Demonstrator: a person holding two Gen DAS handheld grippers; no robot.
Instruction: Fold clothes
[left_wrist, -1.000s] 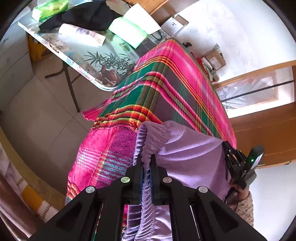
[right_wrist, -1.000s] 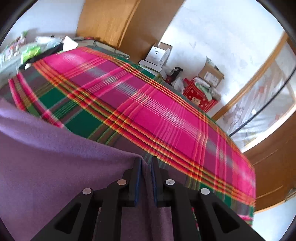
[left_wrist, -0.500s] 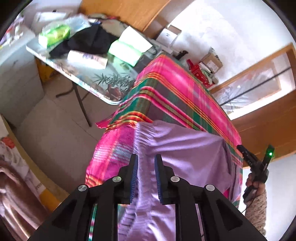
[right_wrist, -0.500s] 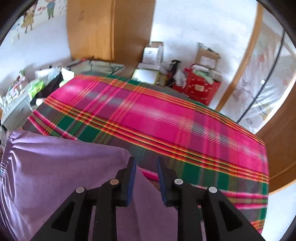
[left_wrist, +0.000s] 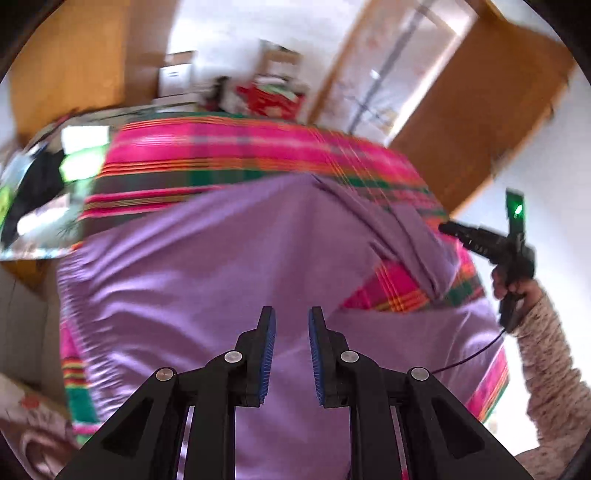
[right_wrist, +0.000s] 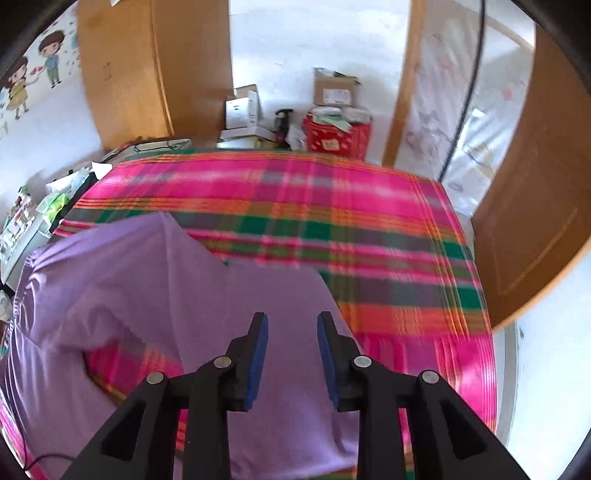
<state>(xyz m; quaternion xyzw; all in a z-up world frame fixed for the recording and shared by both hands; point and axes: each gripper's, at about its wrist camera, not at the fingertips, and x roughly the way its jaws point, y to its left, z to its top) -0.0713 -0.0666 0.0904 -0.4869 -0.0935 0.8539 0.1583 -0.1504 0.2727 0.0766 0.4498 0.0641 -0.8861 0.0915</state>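
Motion-blurred plaid cloth (left_wrist: 229, 147) and side-table clutter (left_wrist: 40, 184); purple garment (right_wrist: 122, 280) cut off at the lower edge.

the left gripper (left_wrist: 291, 317) hangs with jaws apart and nothing between them above the purple garment (left_wrist: 192, 280) spread on the plaid cloth (left_wrist: 236, 147), the right gripper (left_wrist: 448, 228) off its far right edge.

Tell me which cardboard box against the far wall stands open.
The white box left of the red bag: its top flaps stand up. The brown box perched above the bag looks closed, with a label on its front.
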